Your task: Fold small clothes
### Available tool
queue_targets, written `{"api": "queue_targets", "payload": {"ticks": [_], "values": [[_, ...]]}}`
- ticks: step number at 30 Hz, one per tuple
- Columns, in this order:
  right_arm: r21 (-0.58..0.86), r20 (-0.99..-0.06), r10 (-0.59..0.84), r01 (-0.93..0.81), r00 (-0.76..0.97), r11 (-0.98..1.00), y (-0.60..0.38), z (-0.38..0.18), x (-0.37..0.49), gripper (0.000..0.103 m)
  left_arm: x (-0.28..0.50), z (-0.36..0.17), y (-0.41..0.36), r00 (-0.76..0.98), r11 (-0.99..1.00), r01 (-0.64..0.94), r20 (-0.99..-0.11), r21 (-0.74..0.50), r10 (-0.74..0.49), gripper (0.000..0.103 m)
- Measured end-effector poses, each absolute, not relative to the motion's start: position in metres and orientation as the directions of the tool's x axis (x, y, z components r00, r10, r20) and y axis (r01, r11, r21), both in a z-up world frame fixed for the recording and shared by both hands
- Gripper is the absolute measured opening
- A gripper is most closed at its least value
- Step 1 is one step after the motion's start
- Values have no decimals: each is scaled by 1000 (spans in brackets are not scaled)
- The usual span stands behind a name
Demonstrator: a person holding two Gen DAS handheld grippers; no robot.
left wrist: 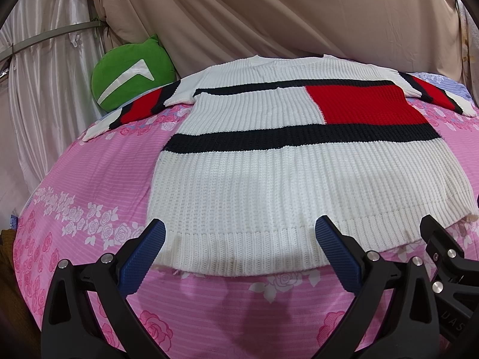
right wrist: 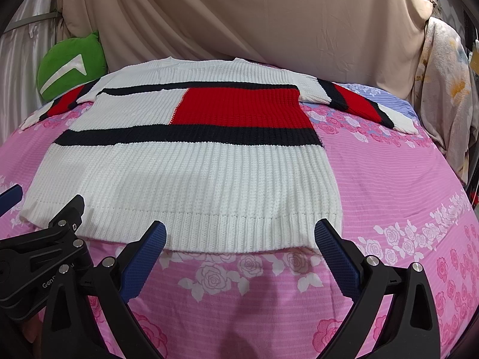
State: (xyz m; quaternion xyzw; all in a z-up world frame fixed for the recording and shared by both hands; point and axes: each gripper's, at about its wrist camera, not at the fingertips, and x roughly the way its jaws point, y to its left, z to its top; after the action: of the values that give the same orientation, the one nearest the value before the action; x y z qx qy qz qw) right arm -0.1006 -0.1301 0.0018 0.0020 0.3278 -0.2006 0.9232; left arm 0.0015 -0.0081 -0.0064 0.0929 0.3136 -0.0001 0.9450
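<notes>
On the pink rose-print bed sheet (left wrist: pixel 89 179), flat white ribbed-knit sweater with red block and black stripes (left wrist: pixel 269 179); both left gripper (left wrist: pixel 239 239) and right gripper (right wrist: pixel 239 239) spread apart before hem, best pinching both hem corners evenly.

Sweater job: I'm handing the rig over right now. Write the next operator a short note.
Left claw: open, empty, at the hem's left part.
Right claw: open, empty, at the hem's right part.
Sweater: flat on the pink sheet, hem toward you, both sleeves spread out to the sides. Green pillow lies beyond the left sleeve.
Done: the sweater is spread; no fold shows.
Left: all folds. Probably sleeves in first, then hem up toward the collar.
</notes>
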Motion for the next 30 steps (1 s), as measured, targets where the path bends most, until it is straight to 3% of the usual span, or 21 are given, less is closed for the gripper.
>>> {"api": "queue_targets", "payload": {"ticks": [22,27,30], "values": [[-125,-622,-360,366,695,922,-130,-3,-99,98,2,-8,-7,798,983,59,-600,175,59,98],[64,-585,-244,344,774,937,-175,24,-111,98,0,13,9,817,992,109,-574,66,-52,98],[115,-540,-283,402,793,908,-243,53,-107,98,12,39,20,849,994,85,-527,64,-39,98]]}}
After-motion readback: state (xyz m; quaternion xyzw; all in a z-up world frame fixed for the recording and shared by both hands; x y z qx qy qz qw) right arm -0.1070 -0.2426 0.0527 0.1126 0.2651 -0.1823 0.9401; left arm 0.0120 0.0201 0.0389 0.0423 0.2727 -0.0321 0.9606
